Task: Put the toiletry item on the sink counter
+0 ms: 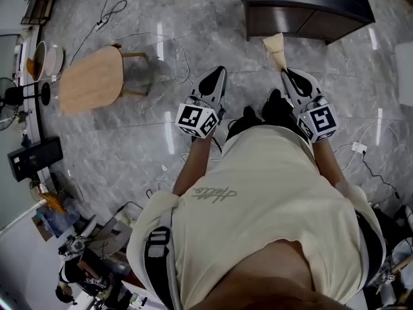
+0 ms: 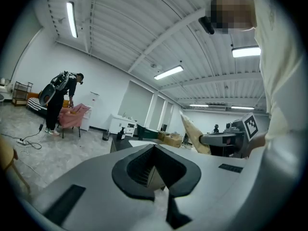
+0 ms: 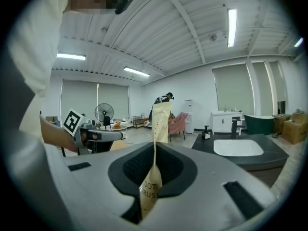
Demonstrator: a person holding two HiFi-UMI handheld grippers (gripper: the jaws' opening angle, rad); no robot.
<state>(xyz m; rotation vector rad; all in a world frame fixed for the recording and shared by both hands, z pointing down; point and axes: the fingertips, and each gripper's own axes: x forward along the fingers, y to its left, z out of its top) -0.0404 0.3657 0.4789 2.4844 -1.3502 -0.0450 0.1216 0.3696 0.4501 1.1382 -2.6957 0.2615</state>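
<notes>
The toiletry item is a flat beige toothbrush packet (image 1: 275,49). My right gripper (image 1: 286,76) is shut on its lower end, and the packet (image 3: 159,121) sticks up and forward between the pads. The dark sink counter (image 1: 335,8) with a white basin (image 3: 237,147) and black tap (image 3: 234,127) stands ahead, slightly to the right and some way off. My left gripper (image 1: 218,75) is held level beside the right one, its jaws shut with nothing in them (image 2: 155,153). From the left gripper view the right gripper (image 2: 226,138) and the packet (image 2: 194,133) show at the right.
An oval wooden table (image 1: 93,79) stands to the left, with cables trailing over the grey marble floor around it. A fan (image 1: 16,95) and shelving line the left wall. A person (image 2: 61,100) bends over a pink chair (image 2: 74,115) across the room.
</notes>
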